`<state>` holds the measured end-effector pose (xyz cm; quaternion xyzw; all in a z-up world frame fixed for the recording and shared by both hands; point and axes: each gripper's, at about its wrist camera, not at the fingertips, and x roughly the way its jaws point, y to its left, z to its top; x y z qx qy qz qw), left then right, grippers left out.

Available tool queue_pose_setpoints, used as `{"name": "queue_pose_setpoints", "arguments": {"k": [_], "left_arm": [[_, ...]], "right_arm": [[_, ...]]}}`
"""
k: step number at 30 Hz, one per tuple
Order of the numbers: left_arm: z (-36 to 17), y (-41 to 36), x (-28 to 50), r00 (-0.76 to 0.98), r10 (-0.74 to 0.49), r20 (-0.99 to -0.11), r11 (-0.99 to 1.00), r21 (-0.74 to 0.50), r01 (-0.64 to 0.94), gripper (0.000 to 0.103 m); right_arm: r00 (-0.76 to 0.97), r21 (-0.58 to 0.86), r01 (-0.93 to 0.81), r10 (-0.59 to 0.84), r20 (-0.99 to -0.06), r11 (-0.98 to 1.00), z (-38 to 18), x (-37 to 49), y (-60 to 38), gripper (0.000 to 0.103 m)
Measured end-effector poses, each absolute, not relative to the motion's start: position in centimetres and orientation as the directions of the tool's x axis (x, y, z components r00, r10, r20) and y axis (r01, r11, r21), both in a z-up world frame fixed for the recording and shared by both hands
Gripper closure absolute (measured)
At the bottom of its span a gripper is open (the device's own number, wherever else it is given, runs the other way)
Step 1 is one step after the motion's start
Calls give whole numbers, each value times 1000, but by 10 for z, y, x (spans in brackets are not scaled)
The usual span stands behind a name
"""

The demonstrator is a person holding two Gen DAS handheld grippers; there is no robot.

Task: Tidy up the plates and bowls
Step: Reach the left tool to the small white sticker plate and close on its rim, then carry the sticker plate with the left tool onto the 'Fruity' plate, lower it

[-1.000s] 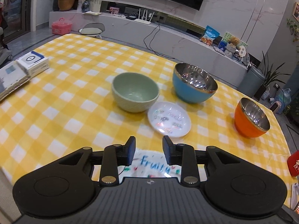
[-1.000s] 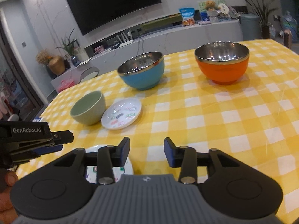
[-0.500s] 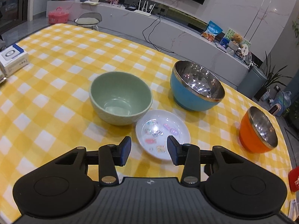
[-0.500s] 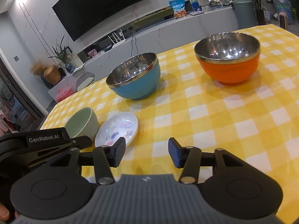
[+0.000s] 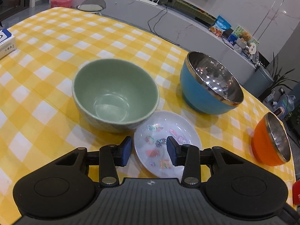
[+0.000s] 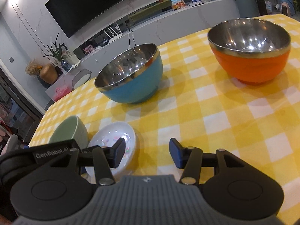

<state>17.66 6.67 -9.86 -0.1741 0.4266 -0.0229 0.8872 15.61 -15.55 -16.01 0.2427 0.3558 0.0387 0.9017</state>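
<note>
A small white plate [image 5: 165, 131] with coloured pictures lies on the yellow checked tablecloth, touching a green bowl [image 5: 114, 93]. My left gripper [image 5: 148, 151] is open and empty, its fingertips over the plate's near part. A blue steel bowl [image 5: 208, 86] stands at the right, an orange steel bowl [image 5: 270, 142] further right. In the right wrist view my right gripper [image 6: 146, 154] is open and empty just right of the white plate [image 6: 116, 136]. The blue bowl [image 6: 131, 76] and orange bowl [image 6: 249, 50] stand ahead. The green bowl [image 6: 69, 131] is partly hidden by the left gripper body.
A white box [image 5: 5, 43] lies at the table's far left edge. A red object [image 5: 296, 191] shows at the right border. The table's far edge drops off behind the bowls, with a low TV cabinet [image 5: 168, 13] beyond it.
Both grippers have moved forward over the table. The left one has passed the near "Fruity" plate and now reaches the small white plate. Both stay open.
</note>
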Motion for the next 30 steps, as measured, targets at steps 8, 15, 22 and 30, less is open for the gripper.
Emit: {"name": "queue_pose_setpoints", "arguments": {"k": [8,15,22,30], "left_arm": [[-102,66,179,645,-163,-747,947,-302,-111,91],[-100,67,174,643,-180,-744,949,-304,-87,100],[-89,64,162,640,-199,-743,946,-315,-71,101],[-62,62,129,649,-206,-732,948,-314,-54,101]], "right_arm": [[744,486,83,271,-611,870,-165,162,-156,89],[750,486,67,277,-600,872,-162,157,-157,103],[753,506,79,281,-595,859,-157,141,-164,103],[771,528,81,282,-571,845,-136,107,-169,103]]}}
